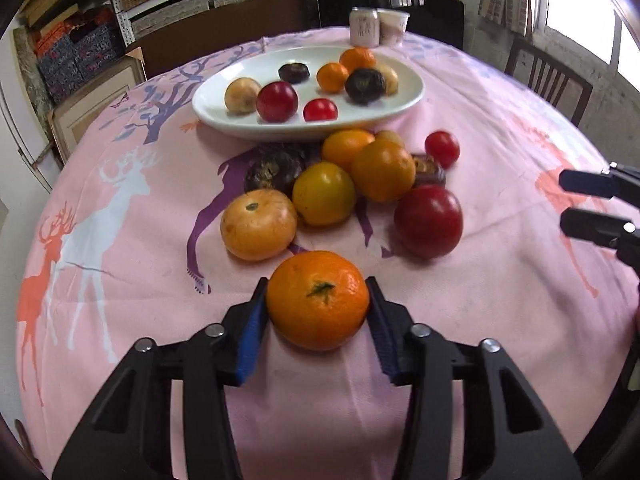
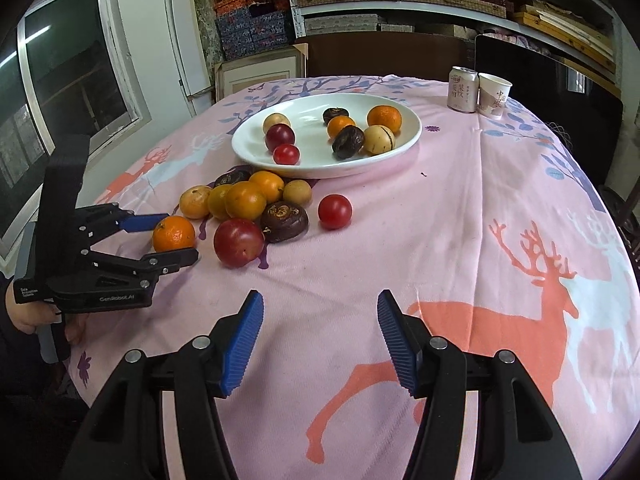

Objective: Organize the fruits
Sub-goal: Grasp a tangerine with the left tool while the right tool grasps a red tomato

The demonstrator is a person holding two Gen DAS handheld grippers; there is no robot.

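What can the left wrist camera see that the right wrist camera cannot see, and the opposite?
Only the left wrist view shows a wooden chair behind the table and the green stem mark on the round orange mandarin between the left gripper pads.

Only the right wrist view shows the hand holding that gripper and the open, empty right gripper.

Both show the white oval plate of fruit, the loose fruit pile, the pink drink can and the paper cup.

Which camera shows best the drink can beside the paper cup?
The right wrist view: the drink can is sharp, its label visible. In the left wrist view, the can is far, small and blurred.
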